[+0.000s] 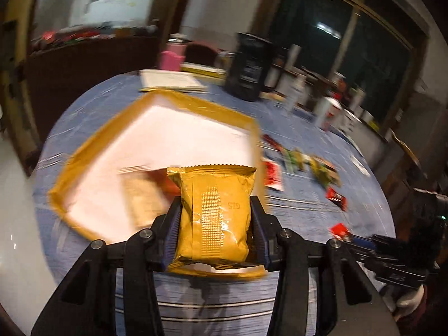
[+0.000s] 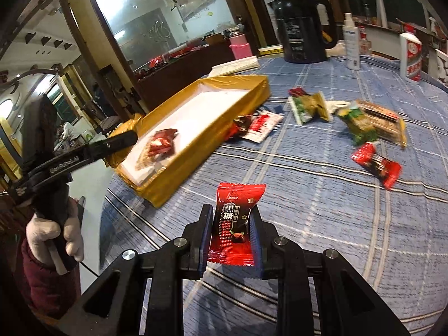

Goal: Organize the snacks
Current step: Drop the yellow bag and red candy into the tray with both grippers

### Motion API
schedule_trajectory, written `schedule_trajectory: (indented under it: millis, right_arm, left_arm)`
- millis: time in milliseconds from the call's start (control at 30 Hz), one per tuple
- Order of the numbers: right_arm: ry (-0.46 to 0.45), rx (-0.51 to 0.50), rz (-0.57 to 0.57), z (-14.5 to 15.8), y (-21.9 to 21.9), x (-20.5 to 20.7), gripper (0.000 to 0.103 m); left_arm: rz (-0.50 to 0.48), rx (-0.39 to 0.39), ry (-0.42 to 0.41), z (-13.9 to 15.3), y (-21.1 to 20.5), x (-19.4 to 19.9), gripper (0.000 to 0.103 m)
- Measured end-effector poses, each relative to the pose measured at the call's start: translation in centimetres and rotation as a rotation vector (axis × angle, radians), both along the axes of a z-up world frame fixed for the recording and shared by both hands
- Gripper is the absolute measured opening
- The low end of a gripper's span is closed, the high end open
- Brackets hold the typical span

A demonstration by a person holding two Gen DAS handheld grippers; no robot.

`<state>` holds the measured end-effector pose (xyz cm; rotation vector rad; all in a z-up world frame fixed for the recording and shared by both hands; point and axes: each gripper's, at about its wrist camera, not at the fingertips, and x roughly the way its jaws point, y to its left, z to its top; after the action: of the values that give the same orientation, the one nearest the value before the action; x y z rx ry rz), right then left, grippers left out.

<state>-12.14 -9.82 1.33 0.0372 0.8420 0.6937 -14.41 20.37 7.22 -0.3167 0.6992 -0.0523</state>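
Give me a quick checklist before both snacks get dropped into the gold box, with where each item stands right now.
1. Left gripper holding the gold packet: ok, squeezed between both fingers.
2. Right gripper holding the red candy: ok.
3. Gold packet over the gold box: ok, at its near edge.
4. Red candy over the box: not ok, it is above the blue tablecloth.
5. Free space in the box: ok, mostly bare white floor.
6. Loose snacks remaining on the cloth: not ok, several.

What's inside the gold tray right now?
In the gold tray: a red-wrapped candy on a flat tan packet, white liner otherwise. The near-left corner is hidden behind the left gripper and its gold packet.
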Motion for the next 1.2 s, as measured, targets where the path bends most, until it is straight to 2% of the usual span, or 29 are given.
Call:
schedule_trajectory:
  millis: [100, 200, 400, 533, 700, 833, 933, 1200]
  right_arm:
    - [0.010, 0.010, 0.019, 0.5, 2.0, 0.5, 0.025]
    - [0.025, 0.027, 0.043, 1.1, 4.4, 1.4, 0.025]
    - [0.025, 0.025, 0.089, 2.1, 10.2, 3.5, 0.025]
    - [0.011, -0.019, 0.095, 1.7, 13.7, 4.7, 0.025]
    - [0.007, -0.093, 0.080, 0.2, 16.0, 6.2, 0.025]
    - [0.029, -0.121, 0.057, -1.0, 16.6, 7.4, 0.026]
    - [0.048, -0.105, 0.042, -1.1, 16.5, 8.0, 0.029]
    - [0.008, -0.036, 0.010, 0.7, 14.1, 7.4, 0.035]
  left_arm:
    - [0.060, -0.025, 0.018, -0.7, 2.8, 0.3, 0.044]
    - [0.110, -0.010, 0.026, -1.0, 4.5, 0.6, 0.044]
    - [0.155, -0.032, 0.050, -2.3, 7.2, 2.3, 0.044]
    - [0.153, -0.045, 0.059, -2.6, 7.9, 3.5, 0.044]
    - [0.154, -0.058, 0.072, -3.1, 8.7, 4.0, 0.044]
    - [0.157, -0.087, 0.067, -3.2, 8.9, 3.9, 0.045]
    - [0.145, -0.093, 0.049, -2.8, 8.7, 3.5, 0.047]
    - [0.109, -0.153, 0.000, -0.9, 6.9, 0.9, 0.059]
